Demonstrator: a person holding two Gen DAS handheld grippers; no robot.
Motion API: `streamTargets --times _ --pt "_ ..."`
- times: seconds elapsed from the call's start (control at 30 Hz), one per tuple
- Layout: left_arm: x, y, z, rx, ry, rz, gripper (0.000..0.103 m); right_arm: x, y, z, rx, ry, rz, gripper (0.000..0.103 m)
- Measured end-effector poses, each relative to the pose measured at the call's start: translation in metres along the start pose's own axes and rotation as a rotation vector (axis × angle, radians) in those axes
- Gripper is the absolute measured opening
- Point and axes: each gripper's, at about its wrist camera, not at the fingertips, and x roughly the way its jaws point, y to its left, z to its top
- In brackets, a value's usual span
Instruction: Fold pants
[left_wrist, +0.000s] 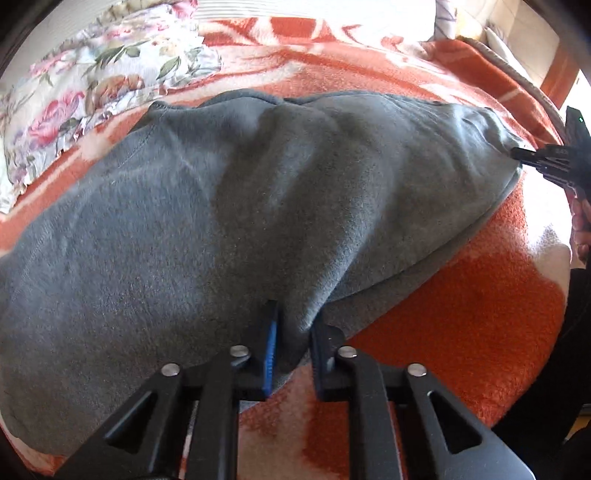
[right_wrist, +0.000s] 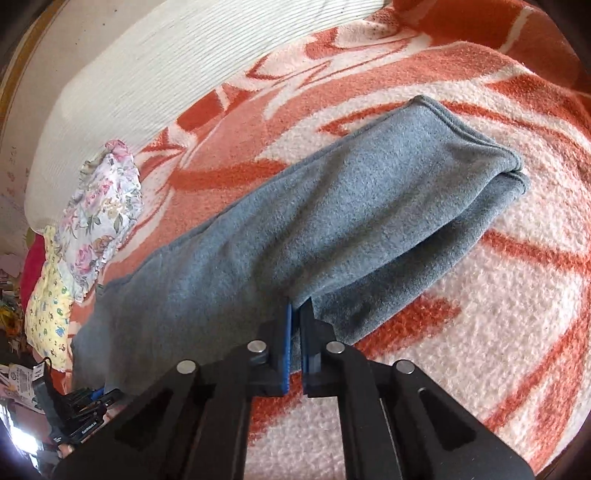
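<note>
The pants (left_wrist: 229, 206) are gripped by both tools at once. The left tool (left_wrist: 293, 339) has its jaws pressed on a bunch of the grey fleece at the lower middle of its frame. The right tool (right_wrist: 297, 332) is also closed on the near edge of the cloth, with a thin layer between the blue pads (right_wrist: 286, 347).

In the left view the right tool (left_wrist: 532, 157) bites the far right corner of the pants. In the right view the left tool (right_wrist: 88, 398) sits at the lower left, at the other end.

The pants lie on a blanket (right_wrist: 461, 332) on the bed, already doubled lengthwise, I think. In the right view the long axis runs from lower left to upper right, and the hems (right_wrist: 513, 173) point to the upper right.

To do this fold well, both tools should probably lift together, keep the edge tight between them, and carry it evenly so the layers do not slip. A flowered cloth (right_wrist: 103, 206) lies at the left, apart from the pants.
</note>
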Motion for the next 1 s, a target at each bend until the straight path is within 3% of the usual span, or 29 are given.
streamTargets --times 0.13,0.3,0.37,0.4,0.43,0.63,0.83,1.0 --pt "-0.016 -0.006 -0.004 0.059 -0.018 -0.006 0.008 -0.017 -0.003 -0.007 -0.021 -0.025 0.004 0.004" --pt "0.004 -0.005 -0.010 0.069 0.106 -0.017 0.011 0.001 -0.019 -0.010 0.033 0.063 0.006 0.009" --pt "-0.007 -0.005 -0.007 0.060 0.084 -0.030 0.012 -0.008 -0.020 -0.011 0.061 0.041 0.028 0.026" --pt "-0.013 -0.007 -0.005 0.060 0.072 -0.039 0.013 -0.014 -0.021 -0.011 0.067 0.021 0.032 0.045" --pt "-0.018 -0.008 -0.001 0.065 0.069 -0.037 0.015 -0.022 -0.022 -0.012 0.069 -0.011 0.022 0.057" --pt "-0.034 -0.047 0.046 0.118 0.001 -0.106 0.018 -0.050 -0.042 -0.010 0.131 -0.129 0.031 0.058" --pt "-0.019 -0.100 0.096 0.234 -0.031 -0.123 0.025 -0.055 -0.060 -0.007 0.177 -0.153 0.037 0.058" --pt "0.002 -0.141 0.138 0.297 -0.017 -0.196 0.030 -0.059 -0.075 -0.003 0.203 -0.173 0.039 0.058"
